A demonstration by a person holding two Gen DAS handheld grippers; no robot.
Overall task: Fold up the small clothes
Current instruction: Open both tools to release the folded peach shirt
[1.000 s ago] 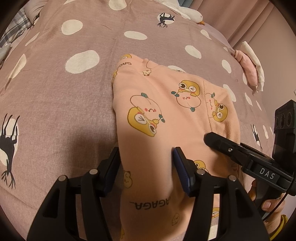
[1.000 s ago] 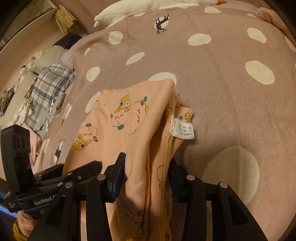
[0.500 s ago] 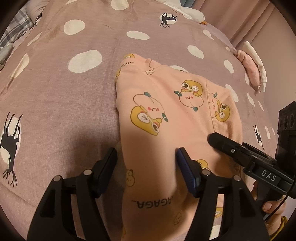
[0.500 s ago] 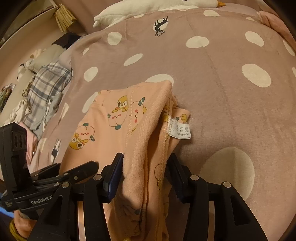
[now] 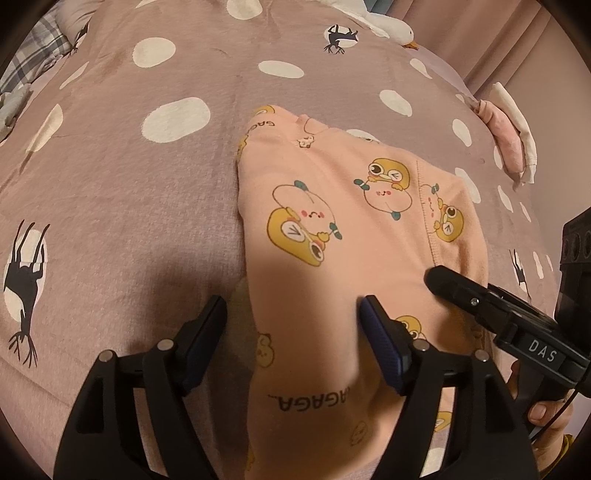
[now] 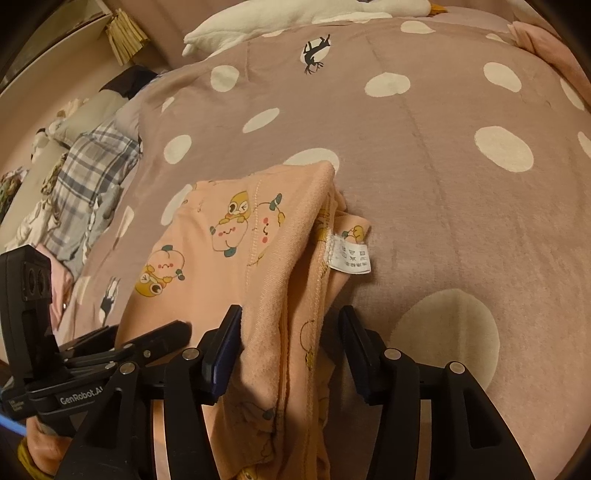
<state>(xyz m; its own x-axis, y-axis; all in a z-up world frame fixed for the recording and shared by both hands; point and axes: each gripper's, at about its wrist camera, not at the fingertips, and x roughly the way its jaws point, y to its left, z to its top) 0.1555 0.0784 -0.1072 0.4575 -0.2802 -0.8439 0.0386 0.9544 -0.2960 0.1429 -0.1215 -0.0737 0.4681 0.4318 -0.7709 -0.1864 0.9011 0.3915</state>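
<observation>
A small peach garment [image 5: 332, 236] with yellow cartoon prints lies folded on the bedspread [image 5: 129, 206]. My left gripper [image 5: 291, 325] is open, its jaws straddling the garment's near left edge without pinching it. In the right wrist view the garment [image 6: 236, 258] shows its stacked right edge and a white care label [image 6: 349, 255]. My right gripper [image 6: 291, 332] is open, its jaws either side of that edge fold. Each gripper shows in the other's view, the right [image 5: 480, 299] and the left [image 6: 110, 350].
The mauve bedspread with white dots and deer silhouettes covers the whole bed. A pink and white cloth [image 5: 509, 140] lies at the far right. A plaid garment [image 6: 88, 177] and other clothes lie at the left. A white plush [image 6: 295, 14] lies at the head.
Both grippers have opened and let go of the garment, which has settled onto the bed. Both have drawn back slightly.
</observation>
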